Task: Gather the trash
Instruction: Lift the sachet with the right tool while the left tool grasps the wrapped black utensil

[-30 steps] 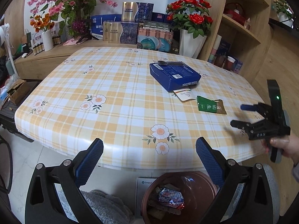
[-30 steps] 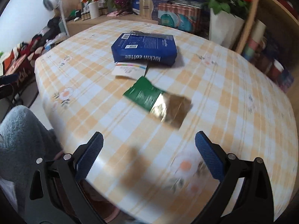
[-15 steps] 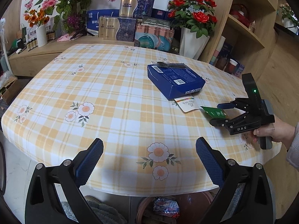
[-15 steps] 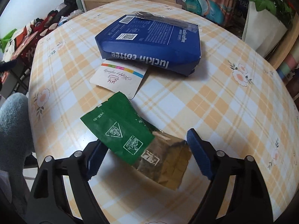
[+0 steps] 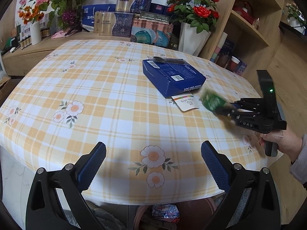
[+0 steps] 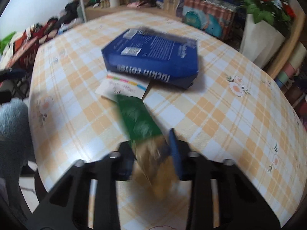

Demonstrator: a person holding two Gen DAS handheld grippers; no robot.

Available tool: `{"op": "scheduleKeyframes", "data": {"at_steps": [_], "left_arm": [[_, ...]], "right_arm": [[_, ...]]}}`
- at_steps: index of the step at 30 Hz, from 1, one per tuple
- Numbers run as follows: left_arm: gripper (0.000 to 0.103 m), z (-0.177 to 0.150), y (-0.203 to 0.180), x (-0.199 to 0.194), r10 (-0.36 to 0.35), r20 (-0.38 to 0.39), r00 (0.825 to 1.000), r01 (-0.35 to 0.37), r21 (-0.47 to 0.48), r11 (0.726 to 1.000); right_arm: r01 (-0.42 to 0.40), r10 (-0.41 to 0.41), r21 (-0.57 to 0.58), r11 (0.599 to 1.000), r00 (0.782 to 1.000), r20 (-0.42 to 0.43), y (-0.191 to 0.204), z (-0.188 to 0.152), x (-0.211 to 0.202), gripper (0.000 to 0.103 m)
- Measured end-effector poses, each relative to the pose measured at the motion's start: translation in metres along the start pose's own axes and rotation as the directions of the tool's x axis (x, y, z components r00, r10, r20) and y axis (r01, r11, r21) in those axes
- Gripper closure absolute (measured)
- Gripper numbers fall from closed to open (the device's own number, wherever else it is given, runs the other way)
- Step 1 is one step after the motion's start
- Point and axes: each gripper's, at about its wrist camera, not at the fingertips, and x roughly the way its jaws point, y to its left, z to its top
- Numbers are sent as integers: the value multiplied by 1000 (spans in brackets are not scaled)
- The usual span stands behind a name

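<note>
A green and gold wrapper (image 6: 138,118) sticks up between the fingers of my right gripper (image 6: 151,149), whose jaws are closing and pinch its gold end. In the left wrist view the wrapper (image 5: 212,100) is blurred and tilted up off the cloth in the right gripper (image 5: 224,107), held by a hand (image 5: 278,143). A white sachet (image 6: 122,89) lies just beyond it, against a blue coffee box (image 6: 153,57). My left gripper (image 5: 153,147) stands open over the table's near edge, holding nothing.
The table (image 5: 96,95) has a yellow checked cloth with flowers. A brown bin (image 5: 191,214) with a red wrapper (image 5: 165,213) stands on the floor under the near edge. A black packet (image 5: 167,59) lies on the box. Shelves, boxes and flower vases line the back.
My right gripper came down over the green wrapper, narrowed from wide open and now pinches it, tilting it up. The left gripper moved further in over the table.
</note>
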Motion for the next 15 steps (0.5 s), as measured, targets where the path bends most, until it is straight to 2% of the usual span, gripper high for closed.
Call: {"op": "scheduleKeyframes", "data": {"at_steps": [3,6,7,8,12,15], "left_arm": [[6,22,1,7,-34,15,999,34,11,999],[7,54,-5,19,-90,29,995,89,45,995],[11,65,-10,26,-105,23,994,103,74,992],[19,73,-15,32,-115,9,993,114,106,988],[27,120,-43,73,-122,-37,992,127,307,943],[30,151,-43,103,-165,-46,985,170,332,928]], "right_arm": [[-27,19,107,994,997,73,-10,-1,-19,80],[-51,30,208,977,994,101,-23,-2,-28,80],[-57,30,246,968,993,110,-28,-3,-31,80],[-58,24,286,957,992,120,-34,-6,-35,80],[-67,11,378,923,989,148,-47,-18,-45,80],[-68,7,416,907,989,145,-54,-28,-48,80]]}}
